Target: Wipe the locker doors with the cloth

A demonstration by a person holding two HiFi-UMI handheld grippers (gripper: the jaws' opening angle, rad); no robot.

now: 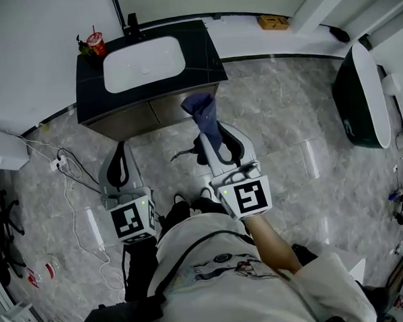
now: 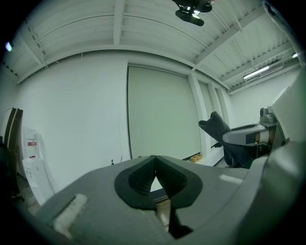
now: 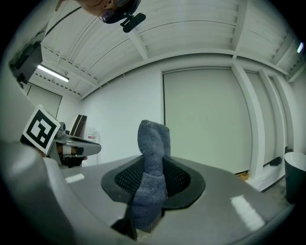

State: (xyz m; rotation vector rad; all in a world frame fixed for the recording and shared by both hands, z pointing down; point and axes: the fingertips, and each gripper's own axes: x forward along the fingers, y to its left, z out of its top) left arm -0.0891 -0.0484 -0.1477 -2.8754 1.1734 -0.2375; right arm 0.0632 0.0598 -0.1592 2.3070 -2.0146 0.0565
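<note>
A blue-grey cloth sticks up out of my right gripper, whose jaws are shut on it. In the right gripper view the cloth stands between the ribbed pads of the right gripper and hides the gap. My left gripper hangs beside it at the left, shut, with nothing in it. In the left gripper view the left gripper shows its pads meeting at the tips. Both grippers point toward a dark vanity counter with brown cabinet fronts below it. A white wall with a pale panel fills both gripper views.
A white basin, a black tap and a red cup are on the counter. A dark tub stands at the right. Cables and a power strip lie on the marble floor at the left. A cardboard box sits by the far wall.
</note>
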